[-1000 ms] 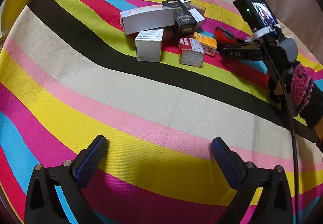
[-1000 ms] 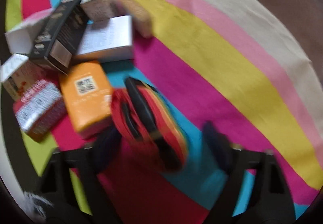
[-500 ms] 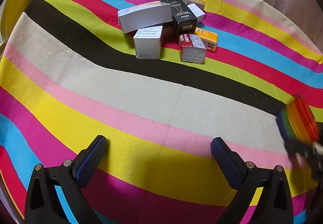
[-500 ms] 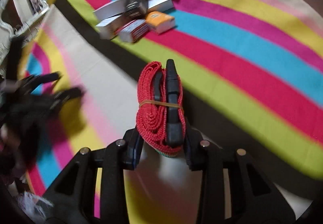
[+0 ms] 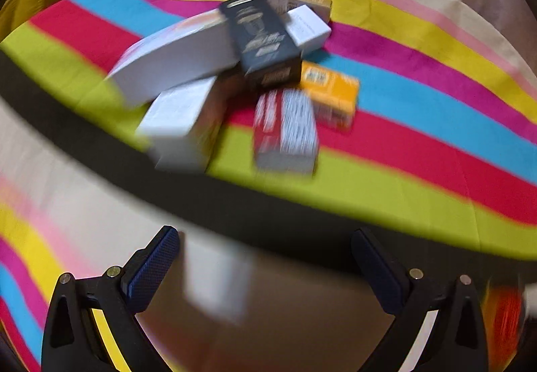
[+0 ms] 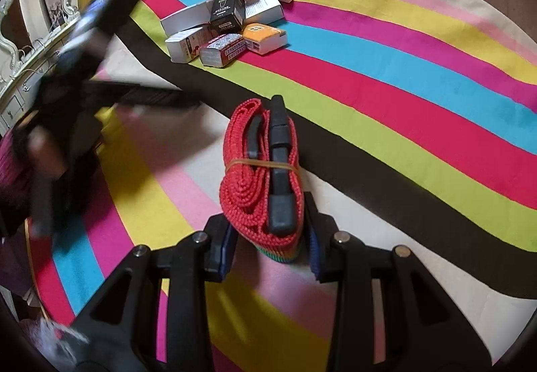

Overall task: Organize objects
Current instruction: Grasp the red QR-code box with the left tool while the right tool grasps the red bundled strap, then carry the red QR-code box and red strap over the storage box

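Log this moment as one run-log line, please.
right gripper: shut on red strap bundle | left gripper: open, empty | box pile: untouched on striped cloth

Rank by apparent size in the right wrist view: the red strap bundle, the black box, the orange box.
1. red strap bundle, though nearness to the camera enlarges it.
2. black box and orange box look alike; no ranking.

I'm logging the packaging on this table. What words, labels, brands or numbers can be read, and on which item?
None can be read for certain.
Black box: pale lettering, too small to read.
Red box: rows of print, too small.
Orange box: a square code-like label, no legible words.
White boxes: print too small or blurred.
Strap bundle in the right gripper: no text seen.
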Tool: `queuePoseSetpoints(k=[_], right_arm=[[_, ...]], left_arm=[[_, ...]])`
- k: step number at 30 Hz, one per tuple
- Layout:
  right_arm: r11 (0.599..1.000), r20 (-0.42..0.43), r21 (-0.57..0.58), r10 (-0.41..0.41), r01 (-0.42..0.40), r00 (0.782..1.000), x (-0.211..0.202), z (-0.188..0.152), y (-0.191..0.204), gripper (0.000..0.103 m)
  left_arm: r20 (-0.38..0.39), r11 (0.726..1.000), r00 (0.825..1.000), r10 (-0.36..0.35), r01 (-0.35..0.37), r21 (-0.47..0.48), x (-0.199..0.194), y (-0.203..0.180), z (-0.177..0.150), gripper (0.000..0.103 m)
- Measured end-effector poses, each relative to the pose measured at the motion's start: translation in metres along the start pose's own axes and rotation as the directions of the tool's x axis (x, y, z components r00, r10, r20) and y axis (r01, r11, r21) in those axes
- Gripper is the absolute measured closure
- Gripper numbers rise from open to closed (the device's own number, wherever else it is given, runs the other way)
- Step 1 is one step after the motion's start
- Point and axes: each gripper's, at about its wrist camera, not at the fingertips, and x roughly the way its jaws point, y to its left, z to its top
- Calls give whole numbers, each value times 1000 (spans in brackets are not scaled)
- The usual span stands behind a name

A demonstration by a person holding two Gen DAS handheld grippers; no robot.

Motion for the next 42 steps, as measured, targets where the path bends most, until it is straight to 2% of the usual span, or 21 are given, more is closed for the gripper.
queuePoseSetpoints(k=[4, 6, 7, 8, 9, 12, 16, 20, 24, 27, 31, 33, 38, 42], right_arm=[[1000, -1, -6, -12, 12, 1000, 2, 0, 1, 63], [1000, -1, -1, -7, 7, 1000, 2, 0, 0, 63], [1000, -1, 0, -6, 6, 1000, 3, 0, -1, 63], [1000, 0, -1, -7, 7, 1000, 3, 0, -1, 63], [1000, 0, -2, -8, 8, 1000, 3, 0, -1, 63], [1000, 1, -1, -7, 7, 1000, 3, -1, -1, 63], [1000, 3, 6, 4, -4, 1000, 3, 0, -3, 63], [1000, 3, 2, 1, -1, 1000, 3, 0, -2, 63], [1000, 3, -1, -4, 4, 1000, 3, 0, -2, 63], [1000, 4, -1, -4, 4, 1000, 3, 0, -3, 64], [1000, 7, 13, -4, 4, 1000, 1, -1, -5, 64], [1000, 9, 21, 1, -2, 1000, 1, -1, -7, 64], [1000, 7, 13, -9, 9, 1000, 1, 0, -5, 64], [999, 4, -17, -47, 47, 999, 2, 1, 3, 64]], left_arm=[[1, 999, 1000, 19, -19, -29, 23, -10, 34, 0], [20, 1000, 1000, 11, -10, -16, 25, -15, 39, 7], [43, 1000, 999, -6, 6, 3, 22, -17, 38, 31], [72, 999, 997, -29, 27, 30, 17, -19, 36, 60], [72, 996, 995, -72, 67, 61, 11, -21, 32, 62], [82, 988, 989, -119, 110, 111, -11, -21, 8, 62], [85, 980, 982, -169, 159, 116, -60, -7, -47, 62], [89, 985, 984, -157, 149, 91, -104, 15, -105, 62], [125, 991, 985, -120, 111, 81, -124, 27, -143, 61], [122, 992, 985, -122, 118, 39, -113, 31, -141, 61], [126, 994, 986, -108, 103, 48, -115, 30, -151, 61], [126, 993, 986, -108, 103, 49, -102, 27, -146, 61], [124, 994, 987, -98, 91, 57, -108, 27, -149, 61], [123, 994, 988, -97, 90, 58, -107, 27, -149, 61]])
